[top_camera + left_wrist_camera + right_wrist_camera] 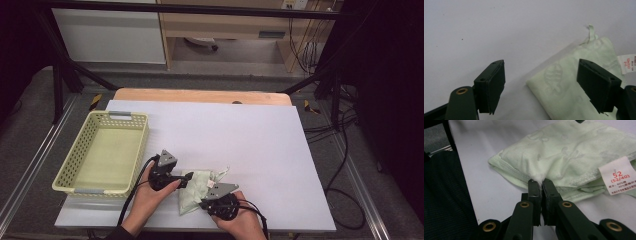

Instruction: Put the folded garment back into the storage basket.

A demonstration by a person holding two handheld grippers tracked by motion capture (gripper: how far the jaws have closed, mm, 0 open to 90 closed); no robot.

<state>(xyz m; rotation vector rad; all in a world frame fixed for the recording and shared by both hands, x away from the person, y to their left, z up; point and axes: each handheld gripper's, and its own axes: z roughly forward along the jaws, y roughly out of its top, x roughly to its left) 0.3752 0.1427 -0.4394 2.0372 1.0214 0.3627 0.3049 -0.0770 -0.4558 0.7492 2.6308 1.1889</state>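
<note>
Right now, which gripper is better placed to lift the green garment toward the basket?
Right gripper: jaws already pinch the folded green garment. Left gripper is open, not gripping, though nearer the basket.

You have bare white tabletop [240, 135] open behind and to the right of the folded green garment [196, 189], so a gripper passes freely there. On your left the yellow perforated basket [80, 165] walls off that side; only a narrow strip of table separates it from the left gripper [186, 179].
</note>
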